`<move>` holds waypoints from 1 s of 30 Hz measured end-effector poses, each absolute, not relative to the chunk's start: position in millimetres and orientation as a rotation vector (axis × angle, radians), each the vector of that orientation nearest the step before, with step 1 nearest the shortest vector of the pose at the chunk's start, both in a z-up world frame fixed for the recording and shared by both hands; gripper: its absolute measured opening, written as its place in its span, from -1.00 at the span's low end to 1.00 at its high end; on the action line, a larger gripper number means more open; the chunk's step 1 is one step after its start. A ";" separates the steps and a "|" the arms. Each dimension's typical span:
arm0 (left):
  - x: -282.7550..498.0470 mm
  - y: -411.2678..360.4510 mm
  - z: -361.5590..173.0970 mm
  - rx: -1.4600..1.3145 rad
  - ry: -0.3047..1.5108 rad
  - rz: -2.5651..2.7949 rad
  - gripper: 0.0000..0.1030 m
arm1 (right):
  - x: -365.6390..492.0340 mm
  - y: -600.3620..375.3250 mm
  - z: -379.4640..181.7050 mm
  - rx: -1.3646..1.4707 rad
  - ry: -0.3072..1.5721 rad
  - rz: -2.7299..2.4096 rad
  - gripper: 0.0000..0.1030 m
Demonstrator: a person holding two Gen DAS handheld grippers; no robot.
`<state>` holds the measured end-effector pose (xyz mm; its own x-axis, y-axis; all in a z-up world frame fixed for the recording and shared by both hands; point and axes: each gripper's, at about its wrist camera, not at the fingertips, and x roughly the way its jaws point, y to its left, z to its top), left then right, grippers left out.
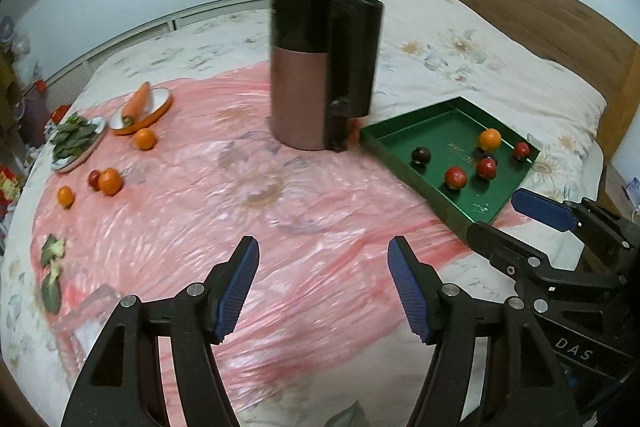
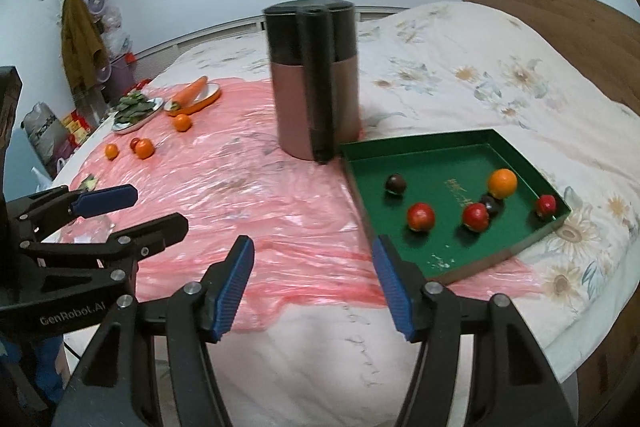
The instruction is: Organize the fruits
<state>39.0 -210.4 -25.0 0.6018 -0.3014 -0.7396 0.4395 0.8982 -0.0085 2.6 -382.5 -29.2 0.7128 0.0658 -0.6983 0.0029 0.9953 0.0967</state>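
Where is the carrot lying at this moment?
The carrot lies tilted in an orange-rimmed dish at the far left of both views, beside the plate of green leaves and just beyond a loose orange.

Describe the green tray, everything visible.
The green tray is a shallow, square, low-walled box, apparently cardboard, with faint gold print on its floor. It lies flat, open side up, partly on the pink plastic sheet and partly on the floral bedding, right of the tall canister. It holds one orange, three red fruits and two dark ones.
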 end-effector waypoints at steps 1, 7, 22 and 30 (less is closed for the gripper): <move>38.0 -205.7 -24.2 0.176 0.817 -0.427 0.19 | 1.5 -379.1 -27.9 0.088 0.776 0.039 0.86; 29.2 -178.3 -20.0 0.146 0.801 -0.397 0.24 | -3.7 -354.8 -20.1 0.053 0.773 0.070 0.87; 22.4 -97.1 -18.1 0.052 0.781 -0.285 0.41 | -8.8 -292.5 -8.4 -0.001 0.775 0.146 0.88; 29.2 -62.6 -25.4 0.043 0.786 -0.183 0.43 | 1.8 -265.5 -13.5 -0.020 0.781 0.189 0.89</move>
